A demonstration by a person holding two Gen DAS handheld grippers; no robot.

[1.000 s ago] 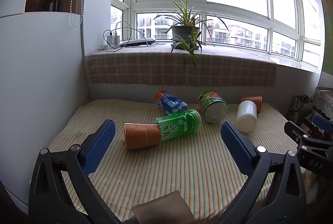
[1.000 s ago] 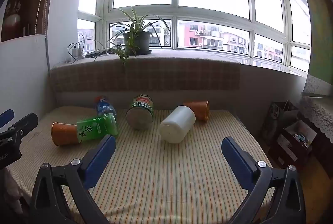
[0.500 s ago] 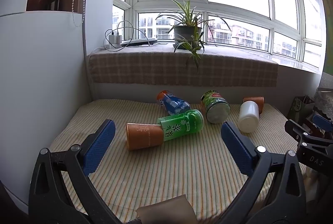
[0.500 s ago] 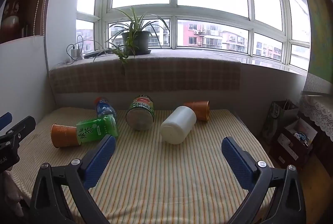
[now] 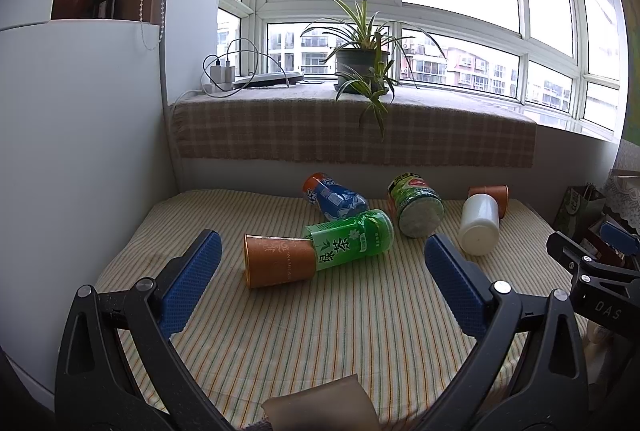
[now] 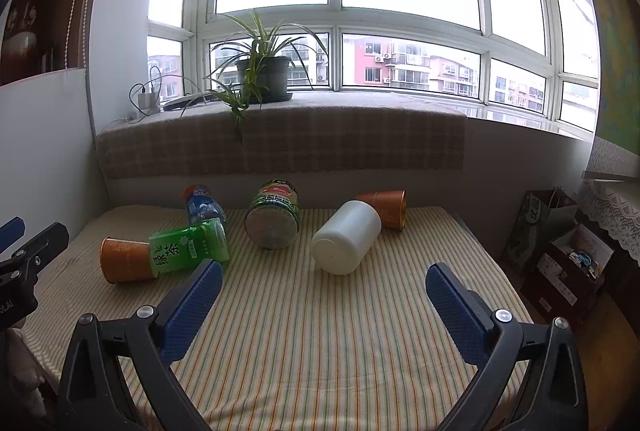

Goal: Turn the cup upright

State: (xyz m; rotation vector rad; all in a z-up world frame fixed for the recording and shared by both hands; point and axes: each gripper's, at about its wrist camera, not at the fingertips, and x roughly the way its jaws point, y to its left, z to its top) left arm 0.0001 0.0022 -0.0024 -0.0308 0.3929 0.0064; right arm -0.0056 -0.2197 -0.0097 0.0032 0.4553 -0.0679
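1. Since a second ago the left-wrist view has edged closer to the cups; nothing on the striped tabletop has shifted.
2. The left tongs are spread wide and empty, hovering above the tabletop.
3. The right tongs are likewise spread and empty.
4. The near orange cup lies on its side at 12 o'clock between the left fingers, with the green bottle pushed into its mouth.
5. A second orange cup lies behind the white jar at 12 o'clock.
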